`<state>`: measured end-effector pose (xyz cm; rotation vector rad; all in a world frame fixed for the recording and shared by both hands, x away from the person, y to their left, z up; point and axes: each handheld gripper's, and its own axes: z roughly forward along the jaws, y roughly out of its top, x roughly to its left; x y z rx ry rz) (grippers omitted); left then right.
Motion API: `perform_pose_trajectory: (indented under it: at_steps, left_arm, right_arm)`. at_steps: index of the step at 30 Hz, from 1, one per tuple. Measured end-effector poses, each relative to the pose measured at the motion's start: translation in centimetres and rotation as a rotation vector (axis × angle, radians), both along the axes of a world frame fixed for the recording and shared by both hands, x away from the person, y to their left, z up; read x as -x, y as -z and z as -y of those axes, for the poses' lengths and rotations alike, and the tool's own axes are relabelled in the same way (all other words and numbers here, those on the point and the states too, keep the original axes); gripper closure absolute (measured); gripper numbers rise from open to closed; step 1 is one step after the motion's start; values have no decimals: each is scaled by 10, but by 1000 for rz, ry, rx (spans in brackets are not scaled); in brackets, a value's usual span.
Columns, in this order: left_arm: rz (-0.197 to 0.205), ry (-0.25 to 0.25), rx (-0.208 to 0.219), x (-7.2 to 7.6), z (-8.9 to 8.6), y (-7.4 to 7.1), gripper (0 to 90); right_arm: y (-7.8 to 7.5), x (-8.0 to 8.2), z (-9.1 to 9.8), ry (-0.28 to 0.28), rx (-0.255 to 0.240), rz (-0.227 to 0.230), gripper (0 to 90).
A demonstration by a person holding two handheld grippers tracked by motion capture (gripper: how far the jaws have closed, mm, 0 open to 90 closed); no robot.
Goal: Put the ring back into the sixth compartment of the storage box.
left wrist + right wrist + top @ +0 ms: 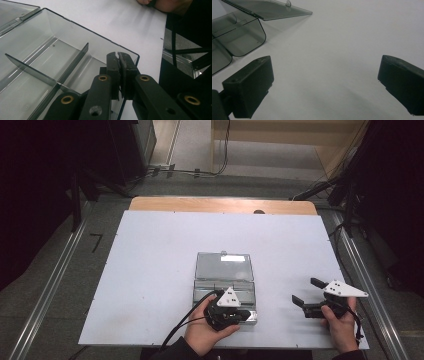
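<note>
Where the white tabletop (150, 270) fills the middle of the high view: clear box (223, 285), lower centre of frame, lid (223, 266) laid open flat toward the top of frame, tray (215, 292) toward the bottom. Tray split by dividers (75, 62) into compartments, seen empty in the left gripper view.

Left gripper (239, 316), lower centre of the high view, over the tray's near right corner; fingers (113, 67) pressed together, tips at the tray's corner wall in the left gripper view. Whether a thin edge of the wall sits between them: cannot tell.

Right gripper (304, 291), lower right of the high view, well apart from the box, above bare tabletop; fingers (249, 85) spread wide, nothing between them. Box at upper left of the right gripper view.

Hands (202, 335) entering from the bottom edge of the high view.
</note>
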<state>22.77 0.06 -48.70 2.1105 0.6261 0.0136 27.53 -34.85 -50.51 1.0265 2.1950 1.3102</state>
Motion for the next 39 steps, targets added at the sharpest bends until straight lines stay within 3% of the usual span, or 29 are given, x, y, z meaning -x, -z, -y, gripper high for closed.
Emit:
perform_pose_trajectory:
  at_steps: [11,15,18,27,33,35,39]
  left_arm:
    - [6,-21,41,0,-6,-6,599]
    - [8,-31,75,-1,-9,-8,469]
    - [-15,-15,126,-3,-12,-10,401]
    - [-13,-10,160,-6,-20,-14,143]
    - [0,-36,166,-9,-28,-19,98]
    - [-2,-24,177,-10,-31,-20,9]
    - [6,-35,188,-12,-37,-21,0]
  right_arm:
    - [0,0,0,2,-1,-1,0]
    - [0,0,1,0,-3,0,0]
    - [0,0,1,-1,-6,0,0]
    - [0,0,1,-7,-13,1,0]
    - [-1,1,1,-6,-17,4,0]
    - [-1,1,1,-5,-17,5,0]
    - [-1,1,1,-7,-15,4,0]
